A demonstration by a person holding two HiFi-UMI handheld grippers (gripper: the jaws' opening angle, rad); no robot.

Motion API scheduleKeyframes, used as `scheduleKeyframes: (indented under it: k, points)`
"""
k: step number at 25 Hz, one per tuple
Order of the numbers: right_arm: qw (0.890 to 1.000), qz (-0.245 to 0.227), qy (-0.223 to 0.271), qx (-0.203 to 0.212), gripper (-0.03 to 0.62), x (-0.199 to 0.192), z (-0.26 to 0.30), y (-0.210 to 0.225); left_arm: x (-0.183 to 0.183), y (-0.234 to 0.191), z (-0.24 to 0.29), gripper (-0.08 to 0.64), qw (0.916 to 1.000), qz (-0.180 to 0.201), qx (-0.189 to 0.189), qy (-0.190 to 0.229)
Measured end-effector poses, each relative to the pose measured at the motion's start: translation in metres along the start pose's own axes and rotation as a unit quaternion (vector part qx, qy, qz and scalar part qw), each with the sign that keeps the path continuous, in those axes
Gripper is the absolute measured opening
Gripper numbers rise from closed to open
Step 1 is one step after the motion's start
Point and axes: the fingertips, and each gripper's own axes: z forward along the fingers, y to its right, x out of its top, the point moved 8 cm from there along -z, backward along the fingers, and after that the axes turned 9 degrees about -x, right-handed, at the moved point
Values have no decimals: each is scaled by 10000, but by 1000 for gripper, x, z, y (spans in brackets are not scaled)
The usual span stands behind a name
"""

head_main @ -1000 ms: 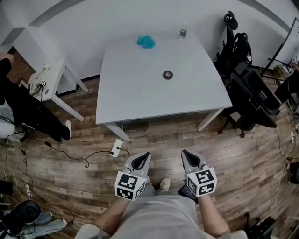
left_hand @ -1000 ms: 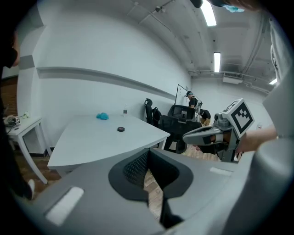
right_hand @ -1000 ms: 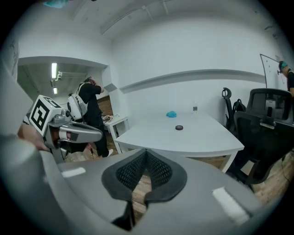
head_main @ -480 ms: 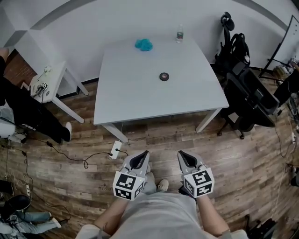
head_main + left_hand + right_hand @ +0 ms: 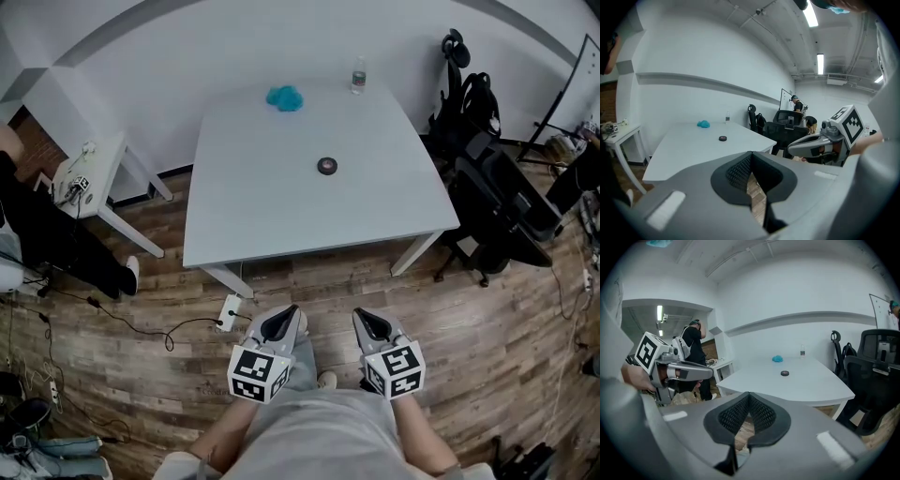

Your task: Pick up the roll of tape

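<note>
- tape [image 5: 326, 166] lies on table [image 5: 272, 225], right of its centre
- left gripper [image 5: 281, 321] and right gripper [image 5: 370, 322] pressed together, empty, short of table's near edge
- table closer than before: approach under way, no reach yet

A white table [image 5: 272, 216] stands at 12 o'clock on a wood floor [image 5: 506, 319]. The left gripper [image 5: 286, 312] and right gripper [image 5: 363, 317] hang side by side at 6 o'clock, jaws together, well apart from it. The roll of tape [image 5: 326, 166] lies at 1 o'clock from the table's middle, with a blue cloth [image 5: 284, 97] at 12 and a bottle [image 5: 358, 75] at the far corner; dark chairs [image 5: 506, 202] stand at 3 o'clock.
</note>
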Motion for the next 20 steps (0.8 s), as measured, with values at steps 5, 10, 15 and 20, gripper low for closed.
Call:
scheduleKeyframes:
  k: [5,10,15,20]
  points:
    - [10000,34,-17,-82,6,11,26,11,12,-24,21,17,10000,6,-90,17]
    - [9998,80,-80,-150,6,23,58,19,21,-51,45,17,9998,-4,-208,-1]
    - [9997,89,-115,-217,6,43,93,29,34,-84,69,17,9995,-2,-327,-51]
    - [9993,119,-166,-327,6,61,127,41,55,-114,95,17,9986,76,-523,-50]
